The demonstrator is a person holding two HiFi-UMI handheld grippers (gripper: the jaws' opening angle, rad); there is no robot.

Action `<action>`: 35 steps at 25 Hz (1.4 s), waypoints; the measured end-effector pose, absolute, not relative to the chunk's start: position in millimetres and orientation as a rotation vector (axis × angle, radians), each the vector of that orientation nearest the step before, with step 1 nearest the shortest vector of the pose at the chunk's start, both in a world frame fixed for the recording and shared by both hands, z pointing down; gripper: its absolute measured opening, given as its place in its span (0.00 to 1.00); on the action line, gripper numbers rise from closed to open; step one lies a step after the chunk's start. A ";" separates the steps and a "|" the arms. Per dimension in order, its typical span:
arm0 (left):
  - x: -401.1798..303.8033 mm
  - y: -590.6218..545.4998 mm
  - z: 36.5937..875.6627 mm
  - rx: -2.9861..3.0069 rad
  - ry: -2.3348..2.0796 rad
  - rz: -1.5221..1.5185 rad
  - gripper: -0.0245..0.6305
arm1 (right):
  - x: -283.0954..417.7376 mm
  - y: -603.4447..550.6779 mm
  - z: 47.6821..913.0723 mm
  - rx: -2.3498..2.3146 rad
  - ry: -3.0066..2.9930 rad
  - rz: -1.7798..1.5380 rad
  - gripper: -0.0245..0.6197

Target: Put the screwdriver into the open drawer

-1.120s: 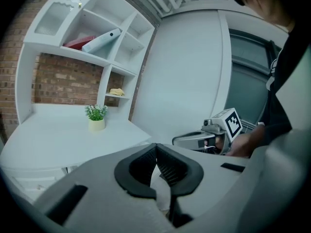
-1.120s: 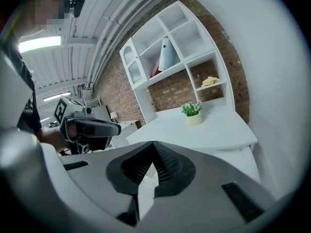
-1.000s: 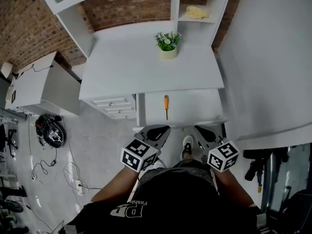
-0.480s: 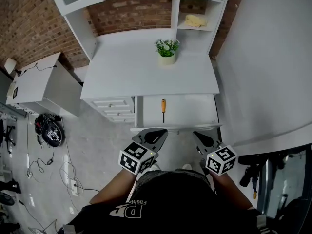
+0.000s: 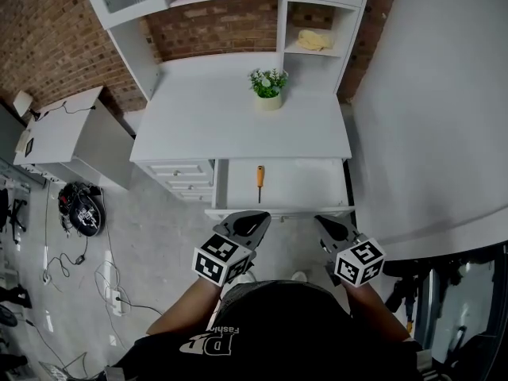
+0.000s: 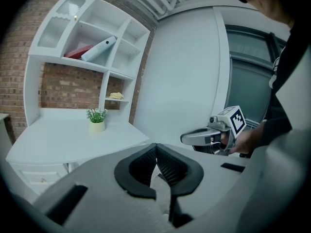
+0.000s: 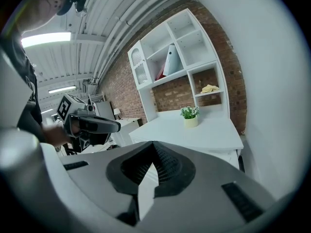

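Item 1. Screwdriver (image 5: 259, 175), orange handle, lay inside the open drawer (image 5: 305, 182) near its left side, shaft pointing toward the person. It showed in the head view only.

Item 2. Left gripper (image 5: 255, 219), held just in front of the drawer's front edge. Its own view showed the two ribbed pads meeting at the tips with nothing between them.

Item 3. Right gripper (image 5: 327, 221), level with the left one and apart from it, before the drawer's right corner. Its own view likewise showed the pads pressed together, empty.

Item 4. White desk (image 5: 230, 117) with a small potted plant (image 5: 268, 84) near its back edge, seen in all three views.

Item 5. Shelf unit above the desk against a brick wall (image 5: 214, 24); a yellow cloth (image 5: 313, 40) sat in the right cubby. The gripper views looked into the upper shelves, where a red object (image 6: 77, 51) and a leaning white object (image 6: 99, 48) lay.

Item 6. Floor clutter of cables (image 5: 79, 213) left of the desk, head view only.

Item 7. Each gripper view showed the other gripper alongside, held in a hand.
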State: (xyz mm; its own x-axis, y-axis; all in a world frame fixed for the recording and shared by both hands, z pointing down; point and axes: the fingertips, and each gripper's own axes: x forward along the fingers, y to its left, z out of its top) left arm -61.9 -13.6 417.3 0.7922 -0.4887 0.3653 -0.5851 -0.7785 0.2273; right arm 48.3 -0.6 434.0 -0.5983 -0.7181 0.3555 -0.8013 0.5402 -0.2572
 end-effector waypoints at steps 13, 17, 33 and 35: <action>-56.9 0.4 418.0 2.649 -0.832 0.449 0.07 | 53.5 14.0 443.6 1.276 -2.577 0.647 0.05; -53.4 4.8 420.2 2.650 -0.829 0.456 0.07 | 59.1 16.4 445.2 1.294 -2.575 0.661 0.05; -51.8 12.4 418.5 2.661 -0.819 0.461 0.07 | 57.0 22.5 445.4 1.286 -2.586 0.668 0.05; -52.2 11.9 419.2 2.661 -0.818 0.463 0.07 | 56.9 22.5 445.9 1.285 -2.584 0.668 0.05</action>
